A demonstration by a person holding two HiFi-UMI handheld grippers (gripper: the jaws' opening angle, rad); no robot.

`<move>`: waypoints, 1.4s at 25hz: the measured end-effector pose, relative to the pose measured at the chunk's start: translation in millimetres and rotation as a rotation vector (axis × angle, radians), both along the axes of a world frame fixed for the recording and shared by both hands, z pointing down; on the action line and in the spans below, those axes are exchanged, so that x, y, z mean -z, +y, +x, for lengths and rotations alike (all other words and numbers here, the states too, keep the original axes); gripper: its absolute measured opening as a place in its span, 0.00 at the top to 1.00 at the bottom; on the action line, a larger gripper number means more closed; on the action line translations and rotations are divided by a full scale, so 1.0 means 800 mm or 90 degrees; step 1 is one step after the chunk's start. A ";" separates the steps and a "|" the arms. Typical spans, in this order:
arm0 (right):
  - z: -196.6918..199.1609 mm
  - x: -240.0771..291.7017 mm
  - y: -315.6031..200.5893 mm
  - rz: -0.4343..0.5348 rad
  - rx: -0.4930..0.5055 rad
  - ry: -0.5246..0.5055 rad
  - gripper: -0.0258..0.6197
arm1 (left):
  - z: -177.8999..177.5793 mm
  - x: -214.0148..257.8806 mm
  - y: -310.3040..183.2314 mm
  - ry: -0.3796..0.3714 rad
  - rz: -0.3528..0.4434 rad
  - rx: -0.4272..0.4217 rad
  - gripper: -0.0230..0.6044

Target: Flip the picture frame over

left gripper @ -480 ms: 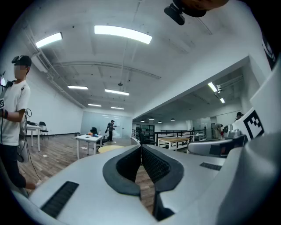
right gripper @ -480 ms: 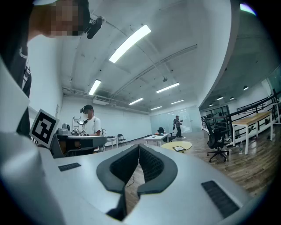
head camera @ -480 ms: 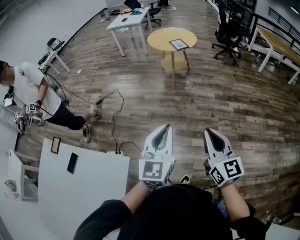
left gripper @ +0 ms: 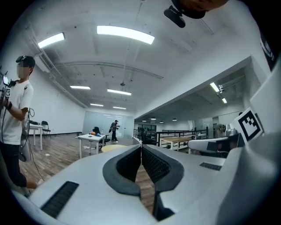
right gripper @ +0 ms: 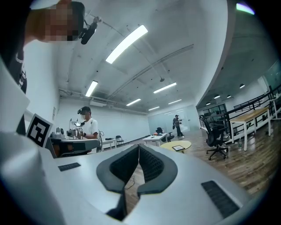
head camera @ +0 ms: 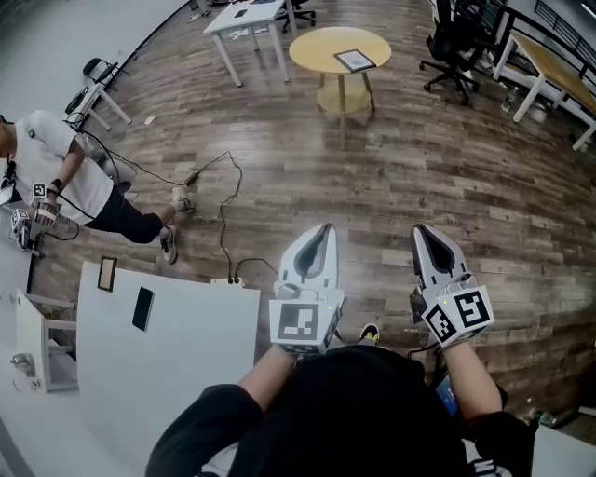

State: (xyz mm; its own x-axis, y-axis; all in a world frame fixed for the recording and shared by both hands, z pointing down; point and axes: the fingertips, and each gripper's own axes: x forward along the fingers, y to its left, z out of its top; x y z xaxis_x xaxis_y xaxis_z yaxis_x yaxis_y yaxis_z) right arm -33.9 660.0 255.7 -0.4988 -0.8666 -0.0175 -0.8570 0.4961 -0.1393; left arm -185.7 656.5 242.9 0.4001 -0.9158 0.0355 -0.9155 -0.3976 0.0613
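The picture frame (head camera: 354, 61) lies flat on a round yellow table (head camera: 326, 42) far across the room, a dark border around a pale face. In the right gripper view the picture frame (right gripper: 178, 148) shows small on the round yellow table (right gripper: 169, 146). My left gripper (head camera: 324, 229) and right gripper (head camera: 421, 229) are held side by side close to my body, pointing level toward the table and far short of it. Both are shut with nothing between the jaws, as the left gripper (left gripper: 141, 147) and right gripper (right gripper: 138, 147) show in their own views.
Wooden floor lies between me and the round table. A white table (head camera: 244, 19) stands left of it and a black office chair (head camera: 454, 48) to its right. A person (head camera: 56, 172) stands at left. A cable (head camera: 223, 219) trails on the floor. A white desk (head camera: 186, 354) holds a phone (head camera: 142, 307).
The head view has shifted, so the round table and the person at left sit a little higher in the picture. Both grippers stay shut and side by side.
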 end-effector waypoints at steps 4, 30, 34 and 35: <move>-0.004 -0.007 -0.010 -0.024 -0.014 -0.009 0.93 | -0.019 -0.006 -0.004 0.000 -0.001 -0.001 0.93; 0.079 -0.047 -0.235 -0.043 0.030 -0.011 0.93 | 0.073 -0.022 -0.225 -0.041 -0.006 0.011 0.92; 0.097 -0.055 -0.269 -0.048 0.049 -0.011 0.93 | 0.088 -0.031 -0.256 -0.062 -0.017 0.030 0.93; 0.100 -0.056 -0.275 -0.047 0.052 -0.008 0.93 | 0.091 -0.033 -0.261 -0.064 -0.020 0.035 0.93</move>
State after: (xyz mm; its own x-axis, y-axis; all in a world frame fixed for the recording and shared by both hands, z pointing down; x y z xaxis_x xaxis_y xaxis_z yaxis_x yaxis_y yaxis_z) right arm 45.7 439.8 300.7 -0.5680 -0.8221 0.0386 -0.8120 0.5521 -0.1891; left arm -112.9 447.9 269.5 0.3429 -0.9339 0.1017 -0.9378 -0.3465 -0.0198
